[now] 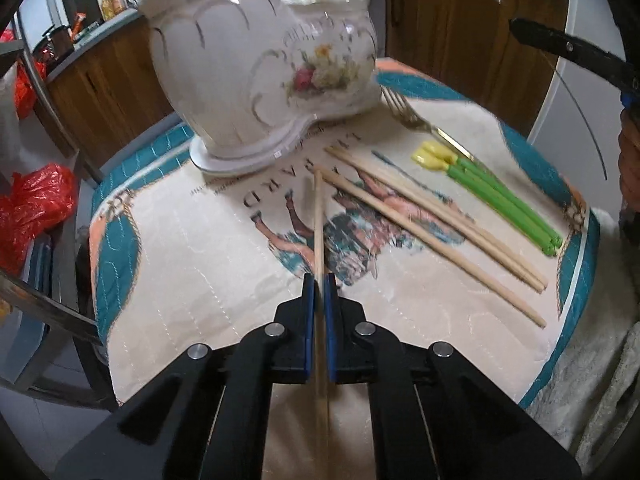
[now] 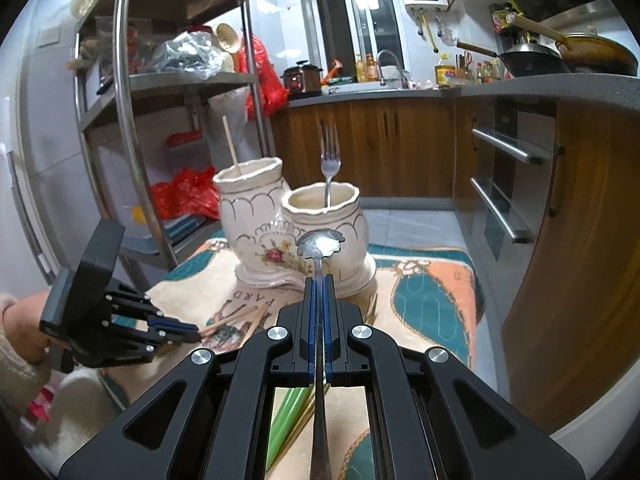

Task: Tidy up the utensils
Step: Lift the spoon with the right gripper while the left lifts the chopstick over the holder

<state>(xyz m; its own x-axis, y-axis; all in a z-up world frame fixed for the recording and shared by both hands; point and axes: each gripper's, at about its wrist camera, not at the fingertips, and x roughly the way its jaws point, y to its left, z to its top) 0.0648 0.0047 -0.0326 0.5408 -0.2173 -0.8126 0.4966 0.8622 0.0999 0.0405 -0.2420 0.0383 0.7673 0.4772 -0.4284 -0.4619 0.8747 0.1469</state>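
My left gripper (image 1: 319, 280) is shut on a wooden chopstick (image 1: 318, 216) that points toward the white ceramic double holder (image 1: 240, 80). Three more wooden chopsticks (image 1: 432, 224), green chopsticks with yellow tips (image 1: 500, 196) and a gold-handled fork (image 1: 412, 120) lie on the printed cloth (image 1: 200, 260). My right gripper (image 2: 319, 280) is shut on a silver spoon (image 2: 319, 245), held above the cloth in front of the holder (image 2: 292, 232). The holder's left cup holds one chopstick (image 2: 231, 146) and its right cup a fork (image 2: 330, 168). The left gripper also shows in the right wrist view (image 2: 192, 330).
A metal shelf rack (image 2: 160, 80) with red bags stands left of the small table. Wooden kitchen cabinets (image 2: 400, 148) and a counter with pans run behind and to the right. A tiled floor lies beyond the table edge.
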